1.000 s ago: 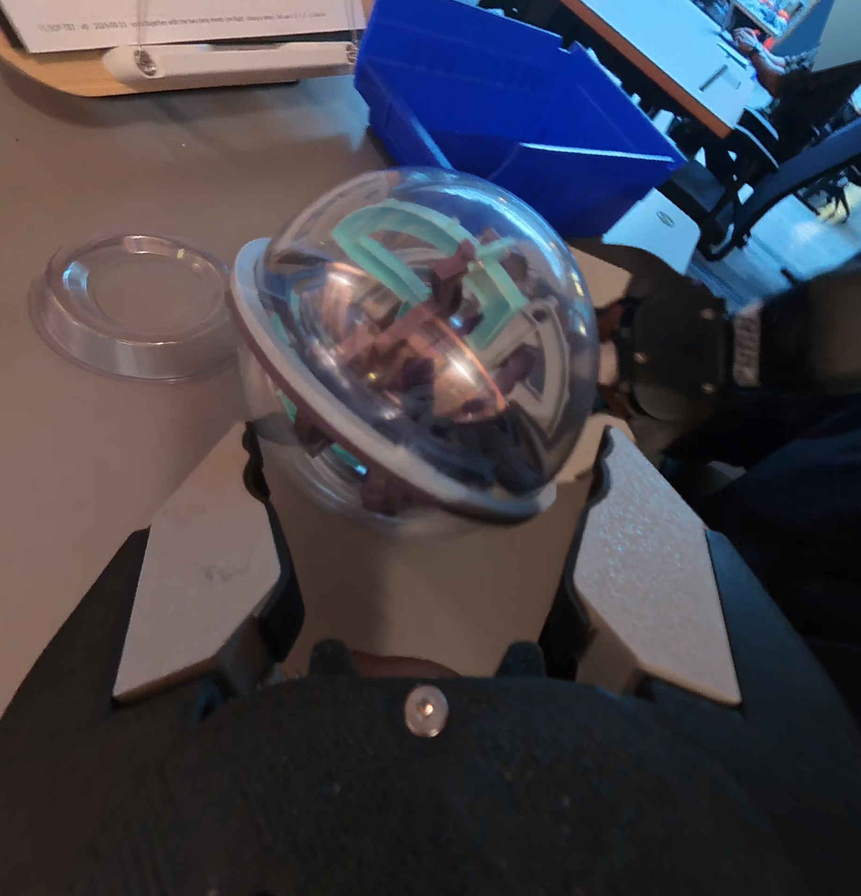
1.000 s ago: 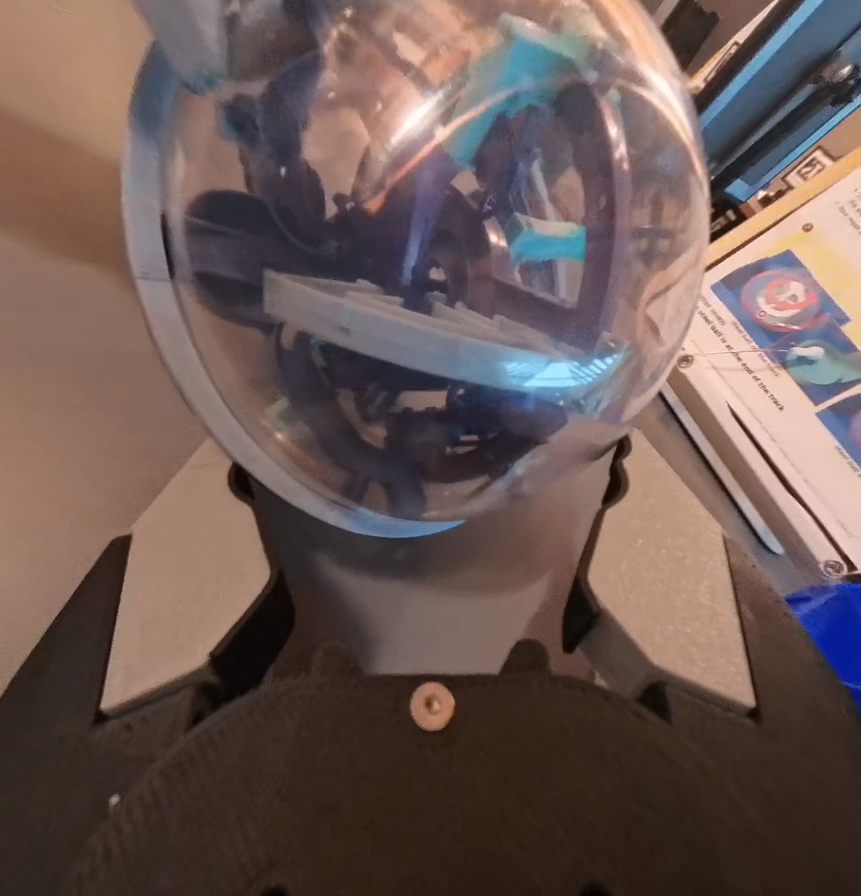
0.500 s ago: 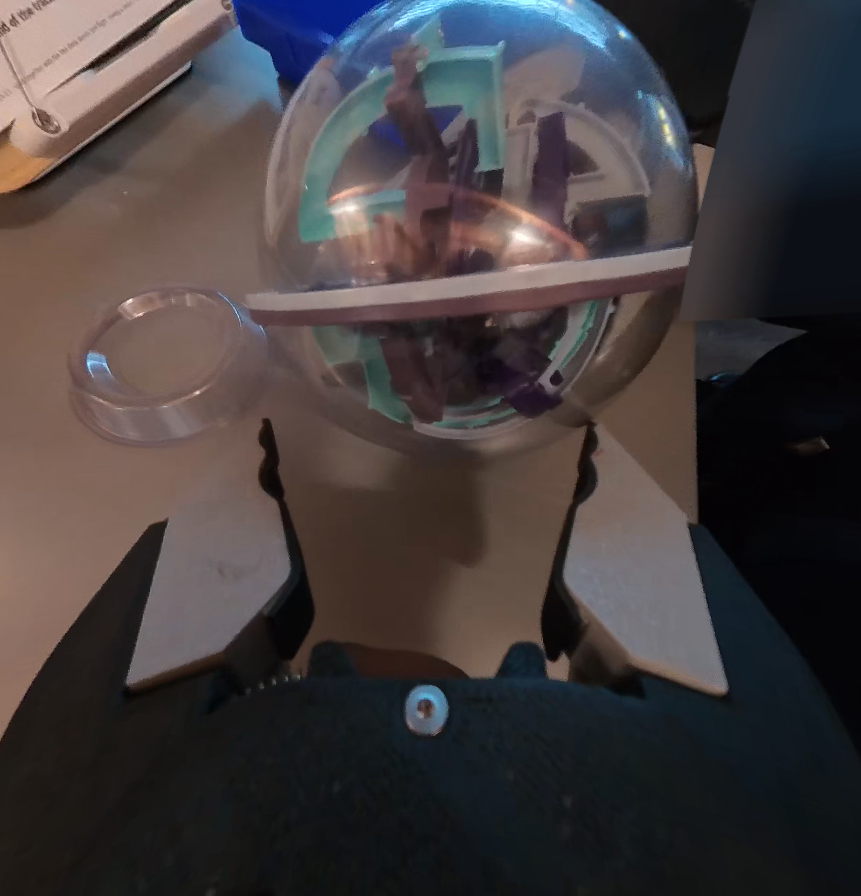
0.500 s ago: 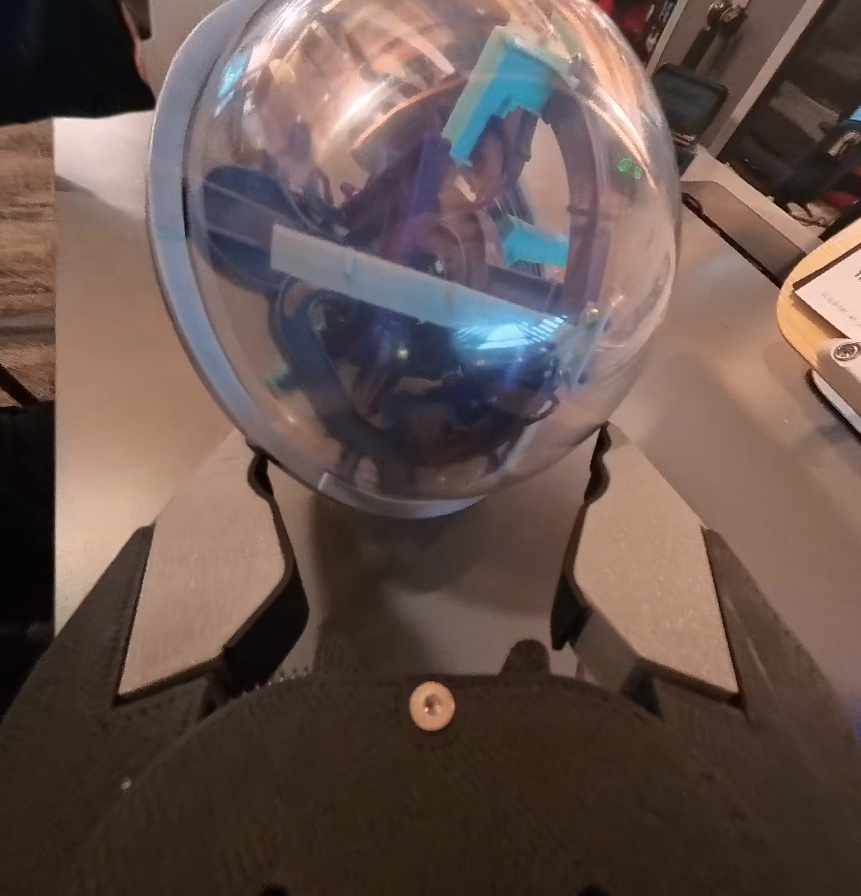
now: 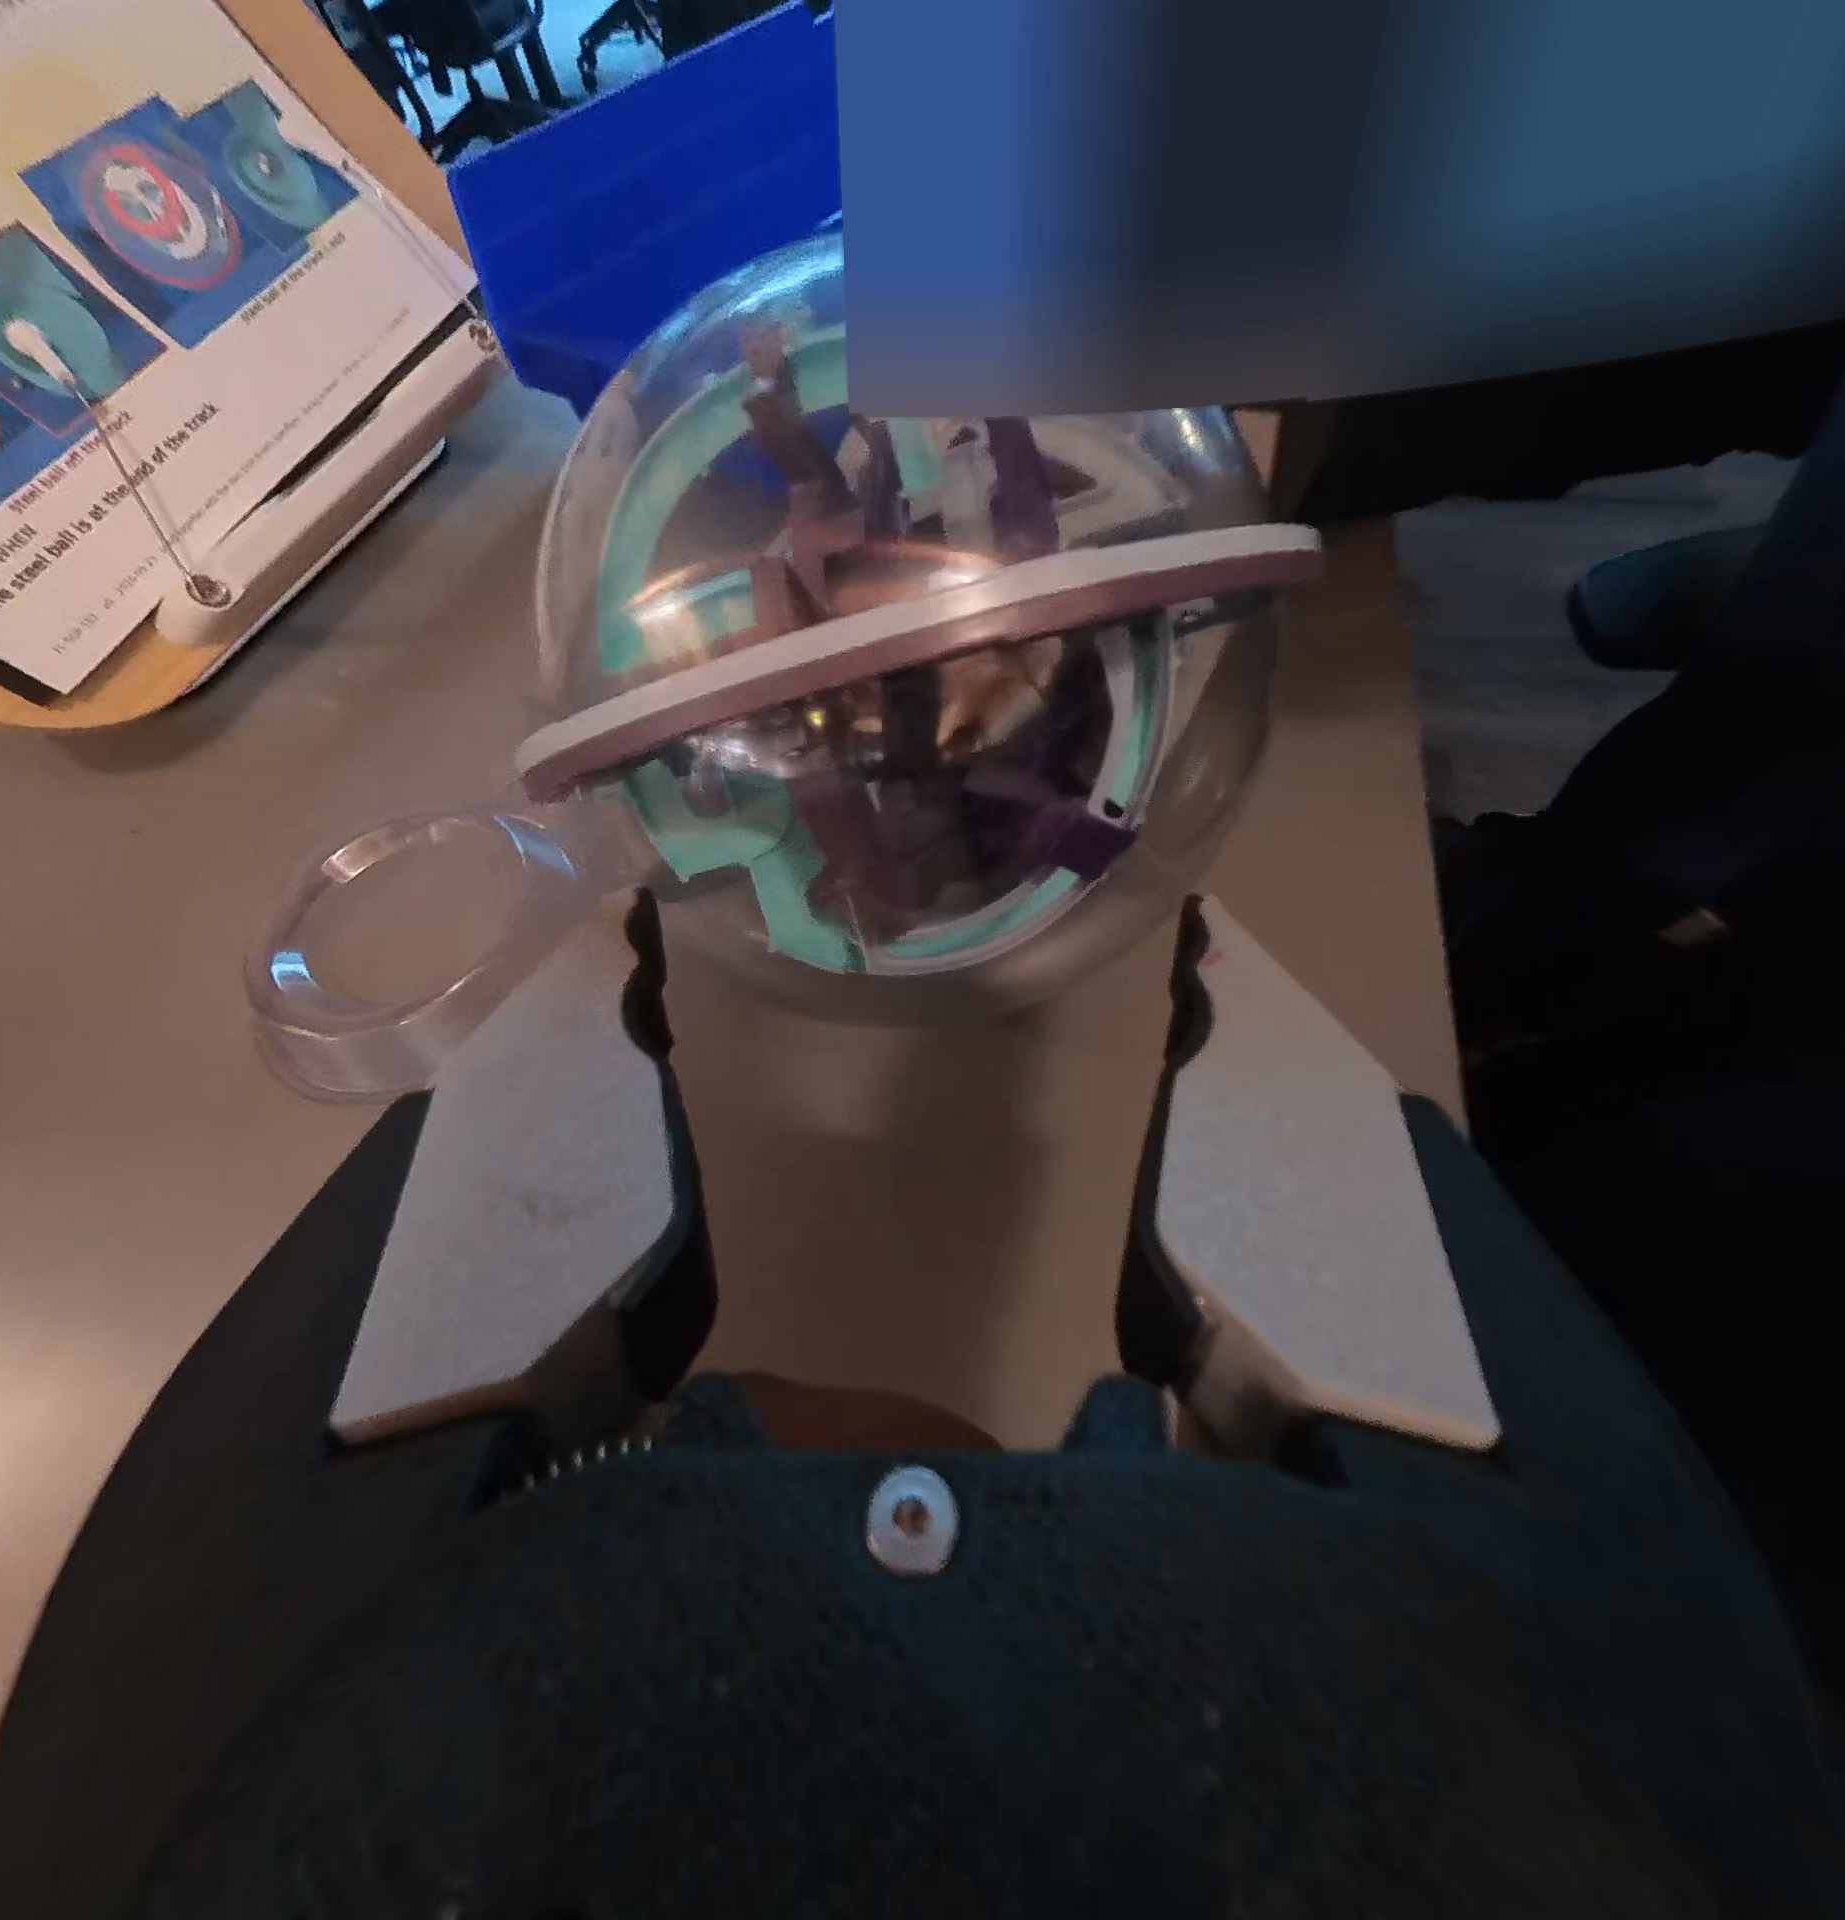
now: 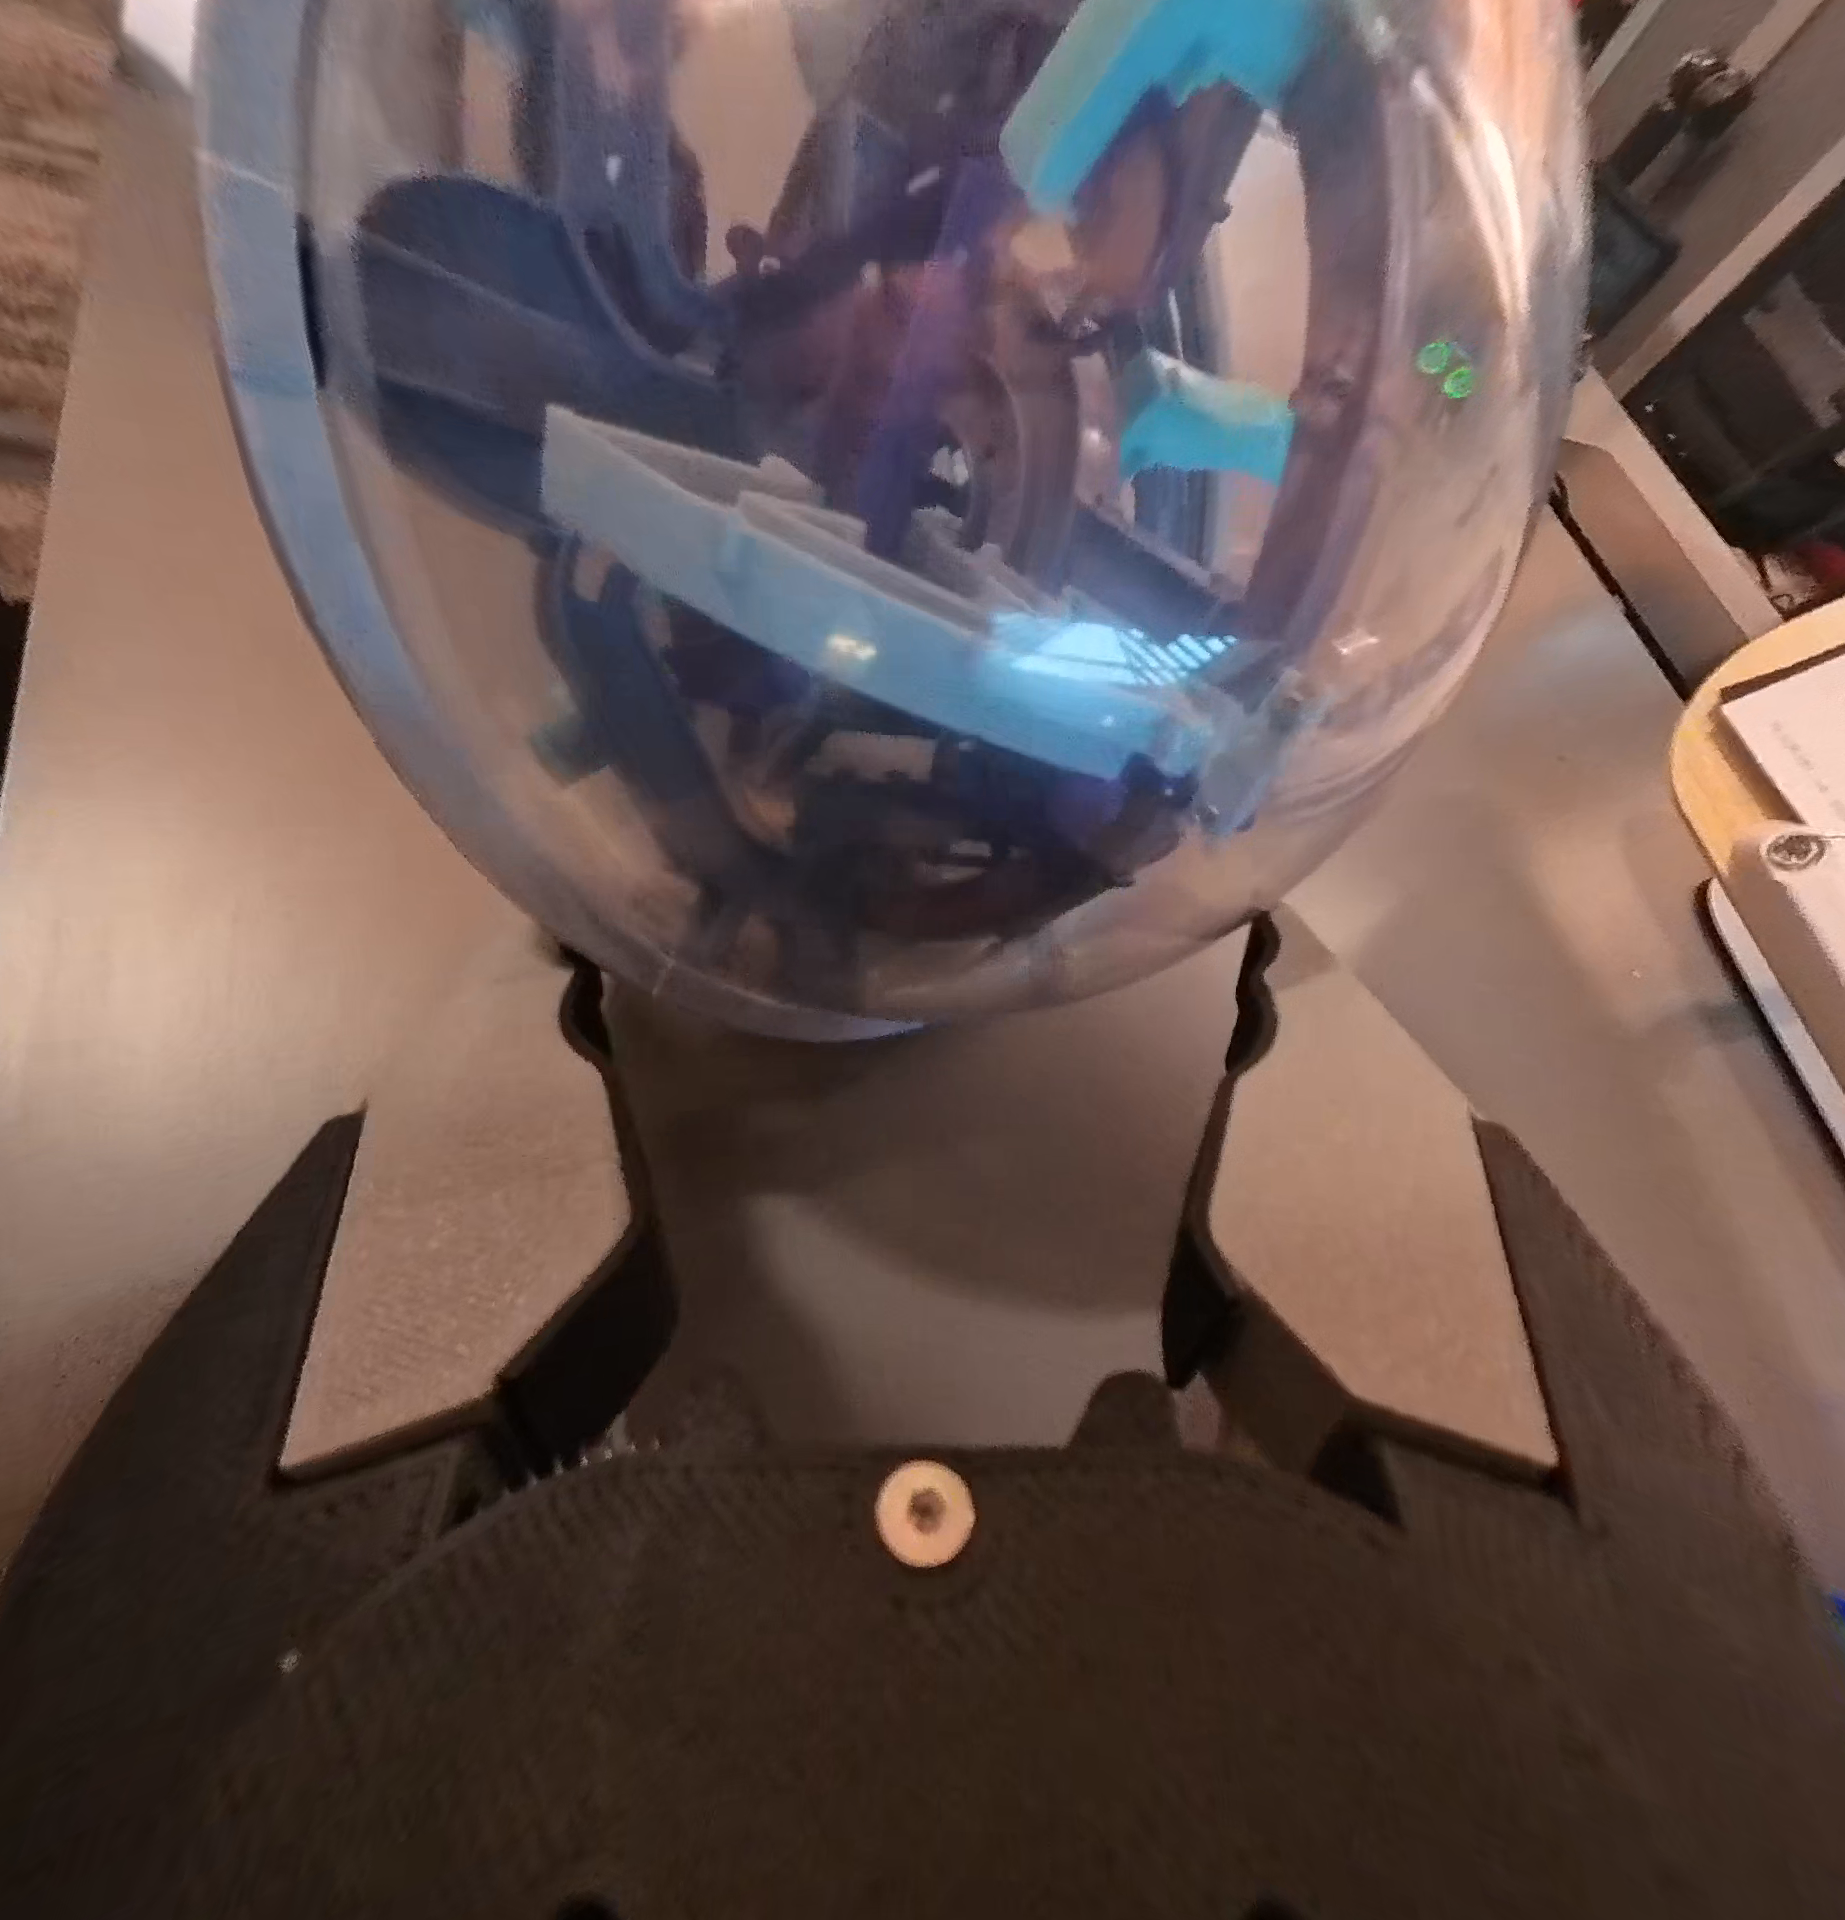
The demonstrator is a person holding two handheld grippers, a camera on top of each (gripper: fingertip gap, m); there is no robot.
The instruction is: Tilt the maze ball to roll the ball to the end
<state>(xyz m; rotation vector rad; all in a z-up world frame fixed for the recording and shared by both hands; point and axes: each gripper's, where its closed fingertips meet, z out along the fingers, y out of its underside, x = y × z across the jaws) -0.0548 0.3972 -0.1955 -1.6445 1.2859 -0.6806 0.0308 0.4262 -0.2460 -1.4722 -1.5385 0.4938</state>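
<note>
Maze ball (image 5: 902, 665), clear sphere w/ teal + purple tracks inside, held up off grey table (image 5: 149, 935), filling centre to 12 o'clock of both wrist views. Equator ring (image 5: 918, 644) tilted in left wrist view, high end at 2 o'clock, low end at 9 o'clock.

Left gripper (image 5: 913, 925): jaws spread wide, tips pressed against lower curve of sphere at 7 and 5 o'clock, cradling it.

Right gripper (image 6: 913, 977): same, jaws wide apart, tips touching underside of maze ball (image 6: 876, 499); ring (image 6: 305, 582) runs near vertical down 9 o'clock side. Small shiny ball (image 6: 850, 639) resting on pale blue ramp near centre, slightly blurred.

Clear plastic stand (image 5: 409, 956) on table at 9 o'clock of sphere, apart from it. Instruction sheet (image 5: 170, 312) on wooden board at 10 o'clock. Blue bin (image 5: 648, 239) at 12 o'clock, behind sphere.
</note>
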